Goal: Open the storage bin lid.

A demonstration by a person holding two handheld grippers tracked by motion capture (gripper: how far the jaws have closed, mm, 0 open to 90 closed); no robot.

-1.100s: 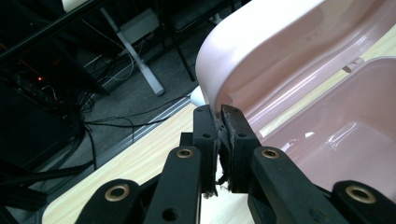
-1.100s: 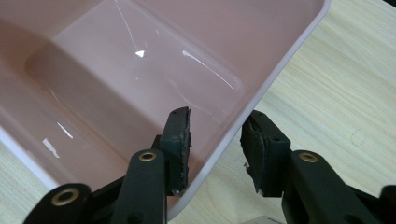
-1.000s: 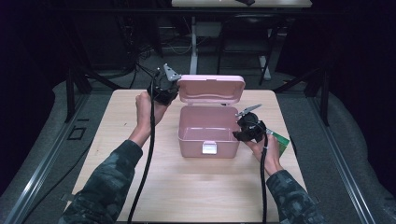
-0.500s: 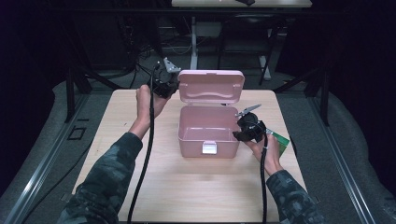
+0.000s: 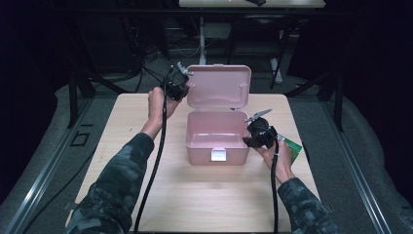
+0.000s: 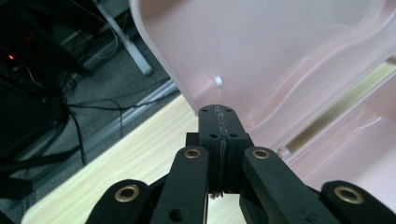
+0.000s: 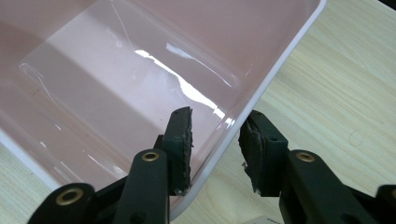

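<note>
Now | left gripper [image 6: 219, 112] closed, at lid [image 6: 280, 51] | right gripper [image 7: 215, 135] straddles box wall [image 7: 261, 88]

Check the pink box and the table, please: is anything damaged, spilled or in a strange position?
Nothing stands out. The pink box sits square on the table, with its lid standing open and its inside empty and clean. A green item lies flat beside the right claw, which straddles the box wall.
</note>
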